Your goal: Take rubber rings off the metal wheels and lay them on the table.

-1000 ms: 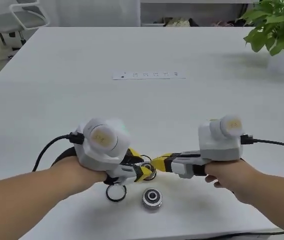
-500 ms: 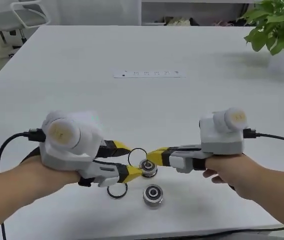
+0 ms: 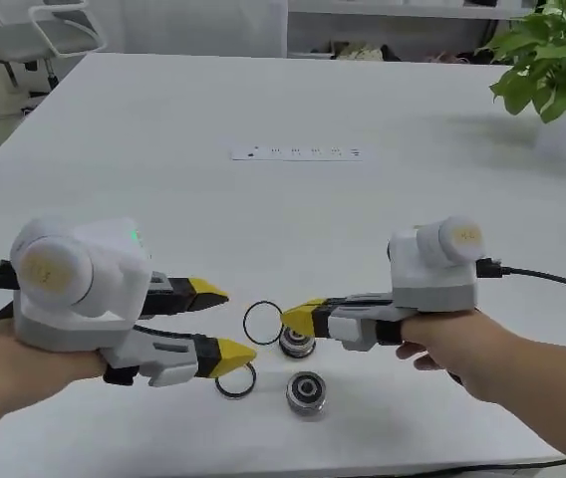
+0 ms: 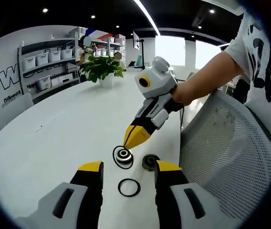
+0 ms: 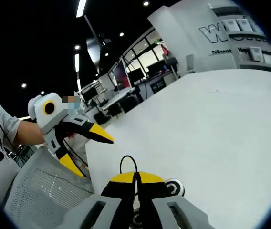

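Rubber ring (image 3: pixel 244 323) now clear of the metal wheel (image 3: pixel 297 342), pinched in my clenched right hand-held gripper (image 3: pixel 288 317) centre frame; left hand-held gripper (image 3: pixel 239 324) has released and backed off lower left, so next it goes on the surface (image 3: pixel 363 219).

The left gripper (image 3: pixel 240 323) and right gripper (image 3: pixel 288 319) share rounded white-grey housings, black jaws with pointed yellow tips, and black cables (image 3: pixel 542 282). The person wears a white T-shirt (image 4: pixel 262 52) with black print.
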A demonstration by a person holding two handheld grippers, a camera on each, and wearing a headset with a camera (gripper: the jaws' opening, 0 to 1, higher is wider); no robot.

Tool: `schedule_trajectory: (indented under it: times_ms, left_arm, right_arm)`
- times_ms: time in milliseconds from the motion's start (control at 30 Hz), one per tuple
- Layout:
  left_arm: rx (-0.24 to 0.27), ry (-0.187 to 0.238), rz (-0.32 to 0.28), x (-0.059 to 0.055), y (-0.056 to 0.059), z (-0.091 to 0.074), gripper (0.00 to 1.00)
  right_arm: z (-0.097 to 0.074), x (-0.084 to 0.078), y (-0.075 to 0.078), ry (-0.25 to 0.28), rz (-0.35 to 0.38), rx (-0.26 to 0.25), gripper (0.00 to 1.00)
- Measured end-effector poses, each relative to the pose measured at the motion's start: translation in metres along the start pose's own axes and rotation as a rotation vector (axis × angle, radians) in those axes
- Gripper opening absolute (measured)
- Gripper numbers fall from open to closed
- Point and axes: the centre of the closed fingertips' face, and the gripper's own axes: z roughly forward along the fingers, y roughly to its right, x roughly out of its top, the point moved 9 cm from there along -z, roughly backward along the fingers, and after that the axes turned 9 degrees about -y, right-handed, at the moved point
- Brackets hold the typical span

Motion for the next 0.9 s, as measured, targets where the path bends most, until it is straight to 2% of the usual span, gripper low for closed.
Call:
schedule_trajectory:
  times_ms: [367, 900]
  left_arm:
    - [0.039, -0.011, -0.027, -0.016, -0.005, -0.016, 0.49]
    - [0.067, -0.024, -0.052, -0.029, -0.009, -0.025, 0.52]
  right_arm:
    - [0.022, -0.001, -0.006, -0.071, -0.011, 0.006, 0.00]
    - [0.042, -0.017, -0.005, -0.155, 0.026, 0.012, 0.00]
